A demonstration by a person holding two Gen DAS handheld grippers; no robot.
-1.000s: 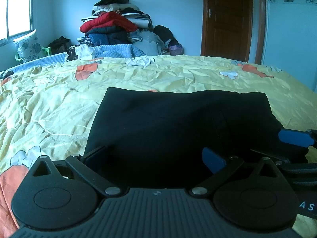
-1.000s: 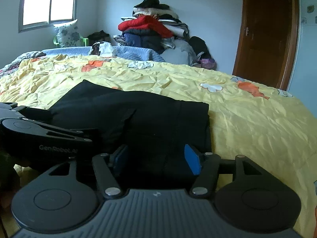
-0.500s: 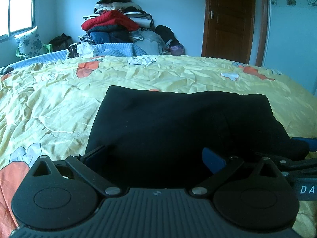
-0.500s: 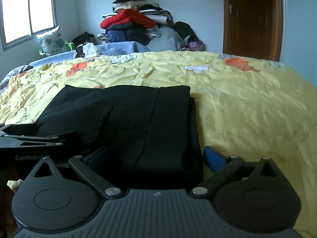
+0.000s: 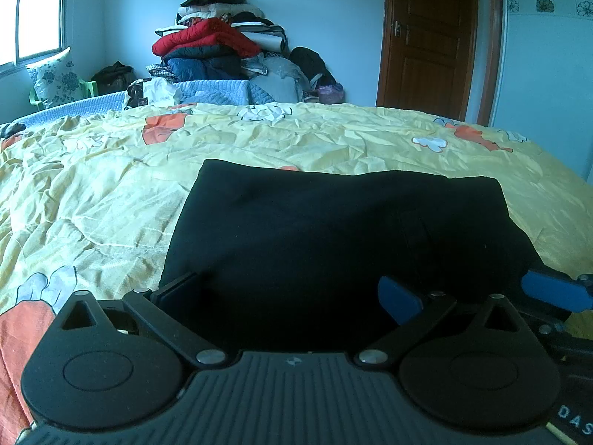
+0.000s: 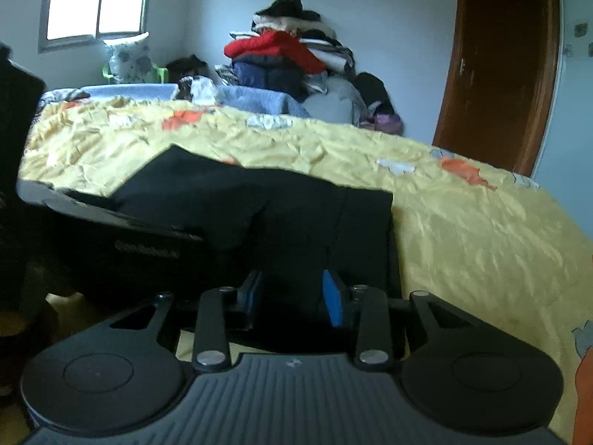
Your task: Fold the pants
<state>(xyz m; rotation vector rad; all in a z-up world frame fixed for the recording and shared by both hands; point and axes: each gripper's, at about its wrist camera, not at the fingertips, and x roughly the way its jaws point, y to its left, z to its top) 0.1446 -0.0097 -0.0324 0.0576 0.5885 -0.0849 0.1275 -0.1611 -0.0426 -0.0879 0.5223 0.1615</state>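
Note:
The black pants (image 5: 333, 230) lie folded flat on the yellow bedspread (image 5: 92, 193), straight ahead in both views (image 6: 289, 215). My left gripper (image 5: 289, 293) is open, its fingers spread wide over the near edge of the pants. My right gripper (image 6: 292, 293) has its fingers drawn close together around the near edge of the pants at their right side; dark cloth fills the narrow gap. A blue pad of the right gripper (image 5: 552, 291) shows at the right edge of the left wrist view. The left gripper's body (image 6: 122, 244) shows at the left of the right wrist view.
A tall pile of clothes (image 5: 218, 52) stands against the far wall beyond the bed. A wooden door (image 5: 433, 37) is at the back right. A window (image 5: 33, 11) and a floral pillow (image 5: 55, 78) are at the far left.
My right gripper's fingers have closed in from wide open onto the edge of the pants, and its view has tilted. The left gripper stays open and nearly still.

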